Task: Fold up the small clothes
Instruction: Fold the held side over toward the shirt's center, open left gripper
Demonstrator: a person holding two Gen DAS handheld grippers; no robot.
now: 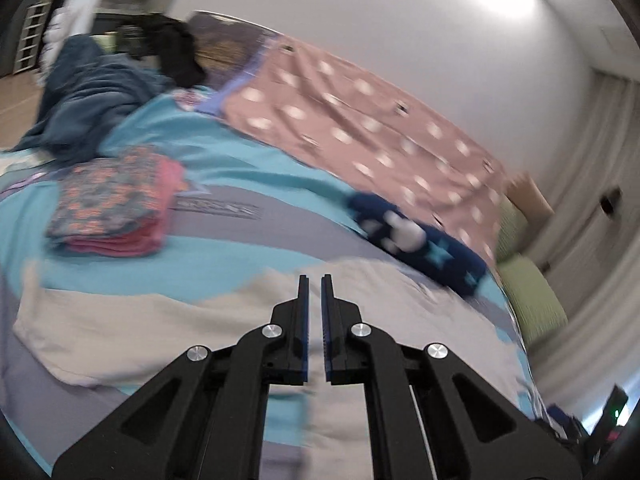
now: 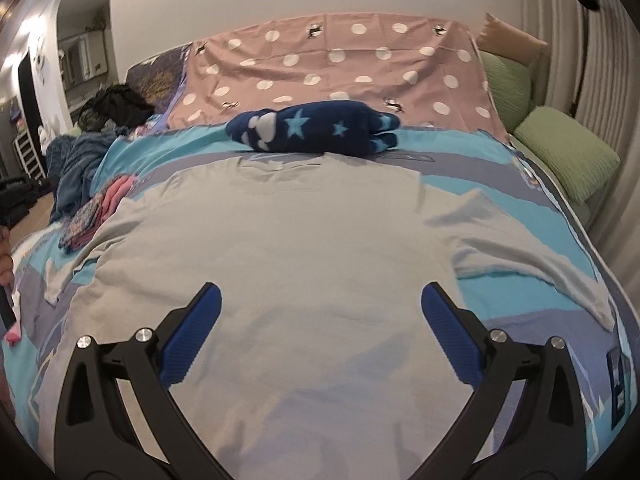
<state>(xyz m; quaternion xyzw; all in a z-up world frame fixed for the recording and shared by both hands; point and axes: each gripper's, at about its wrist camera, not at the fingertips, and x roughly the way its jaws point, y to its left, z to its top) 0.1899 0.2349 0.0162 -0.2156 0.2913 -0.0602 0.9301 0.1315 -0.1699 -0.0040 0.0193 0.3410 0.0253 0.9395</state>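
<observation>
A pale grey T-shirt (image 2: 300,220) lies spread flat on the bed, neck toward the far side and sleeves out to both sides. My right gripper (image 2: 320,292) hovers over its lower body, open wide, with nothing between the blue pads. In the blurred left wrist view the same T-shirt (image 1: 160,320) lies below my left gripper (image 1: 315,278), which is shut, its fingers nearly together, with nothing visibly held. A folded stack of patterned and pink clothes (image 1: 116,200) sits left of the shirt.
A navy fleece item with stars (image 2: 312,130) lies just beyond the shirt's neck. Behind it a pink dotted blanket (image 2: 340,60) covers the far side. Green pillows (image 2: 568,152) sit at right. A blue blanket heap (image 1: 88,96) and dark clothes (image 1: 172,48) lie at far left.
</observation>
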